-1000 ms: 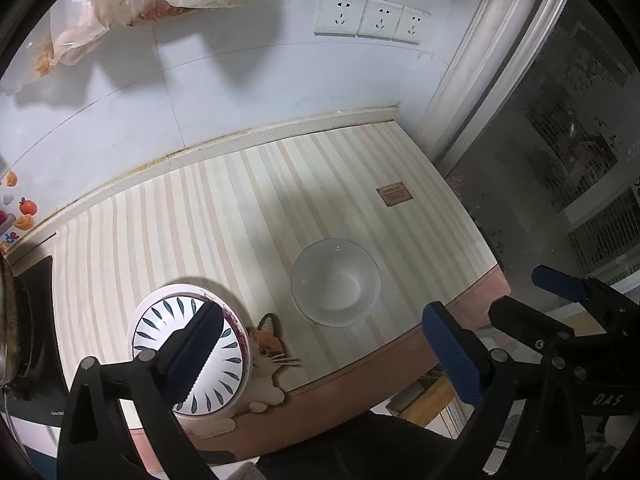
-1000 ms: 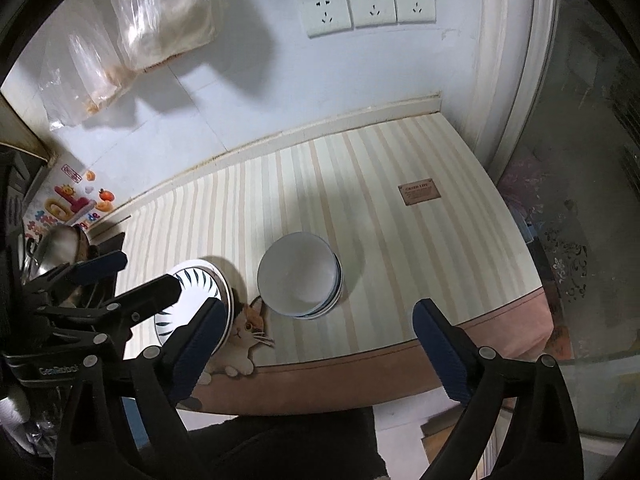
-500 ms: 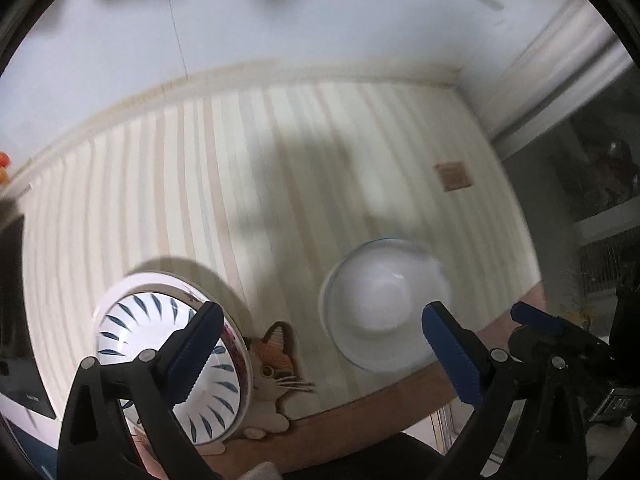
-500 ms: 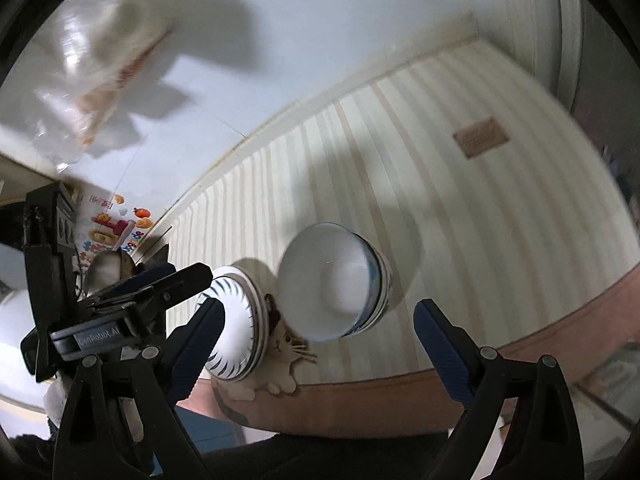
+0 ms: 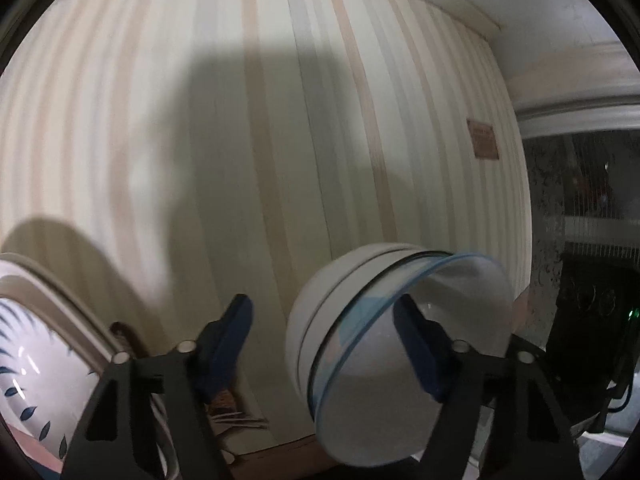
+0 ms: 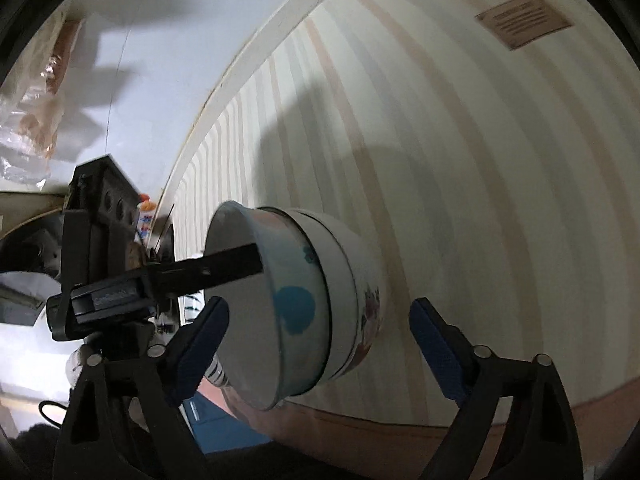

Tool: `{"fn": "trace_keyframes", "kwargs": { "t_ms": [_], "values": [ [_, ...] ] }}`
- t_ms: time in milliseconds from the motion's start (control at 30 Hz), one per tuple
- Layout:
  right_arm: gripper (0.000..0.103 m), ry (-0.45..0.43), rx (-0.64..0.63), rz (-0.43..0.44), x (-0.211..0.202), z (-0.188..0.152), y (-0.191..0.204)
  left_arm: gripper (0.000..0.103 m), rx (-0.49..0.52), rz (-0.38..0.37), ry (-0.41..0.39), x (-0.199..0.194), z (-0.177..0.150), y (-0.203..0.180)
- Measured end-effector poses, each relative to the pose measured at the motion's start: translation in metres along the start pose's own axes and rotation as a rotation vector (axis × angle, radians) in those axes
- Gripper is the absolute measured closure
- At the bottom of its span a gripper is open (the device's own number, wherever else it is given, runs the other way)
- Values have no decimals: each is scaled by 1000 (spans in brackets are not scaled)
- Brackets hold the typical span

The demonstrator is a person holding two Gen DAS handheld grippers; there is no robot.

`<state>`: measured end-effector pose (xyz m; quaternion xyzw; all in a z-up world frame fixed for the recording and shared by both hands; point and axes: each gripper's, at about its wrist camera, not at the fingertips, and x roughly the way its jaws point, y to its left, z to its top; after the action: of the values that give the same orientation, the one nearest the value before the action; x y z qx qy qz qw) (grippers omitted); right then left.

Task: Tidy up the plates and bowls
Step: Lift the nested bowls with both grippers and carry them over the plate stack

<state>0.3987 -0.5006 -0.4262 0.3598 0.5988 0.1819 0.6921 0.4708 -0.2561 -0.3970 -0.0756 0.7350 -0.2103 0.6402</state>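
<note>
The left gripper [image 5: 324,332] straddles the rim of the bowls [image 5: 360,320], jaws wide, at the frame's lower right; the right gripper [image 6: 318,344] gapes empty.

Glossy glazed bowls [image 6: 320,308] — smooth striped countertop [image 5: 280,120]

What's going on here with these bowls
A person with a gripper in each hand is working at a stack of nested bowls on a striped counter. The left gripper is open, one finger inside the top bowl and the other outside its wall. The right gripper hangs open around the stack. A blue-patterned plate sits to the left.
</note>
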Motion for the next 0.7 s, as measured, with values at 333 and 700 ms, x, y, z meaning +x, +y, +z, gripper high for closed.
{"fn": "trace_keyframes", "kwargs": {
  "t_ms": [333,700],
  "values": [
    [47,95,23,-14,33,15,-10,48,-28,-77,8,8,-5,6],
    [55,116,38,-21,51,26,-6,49,-51,-27,3,5,-10,1]
  ]
}}
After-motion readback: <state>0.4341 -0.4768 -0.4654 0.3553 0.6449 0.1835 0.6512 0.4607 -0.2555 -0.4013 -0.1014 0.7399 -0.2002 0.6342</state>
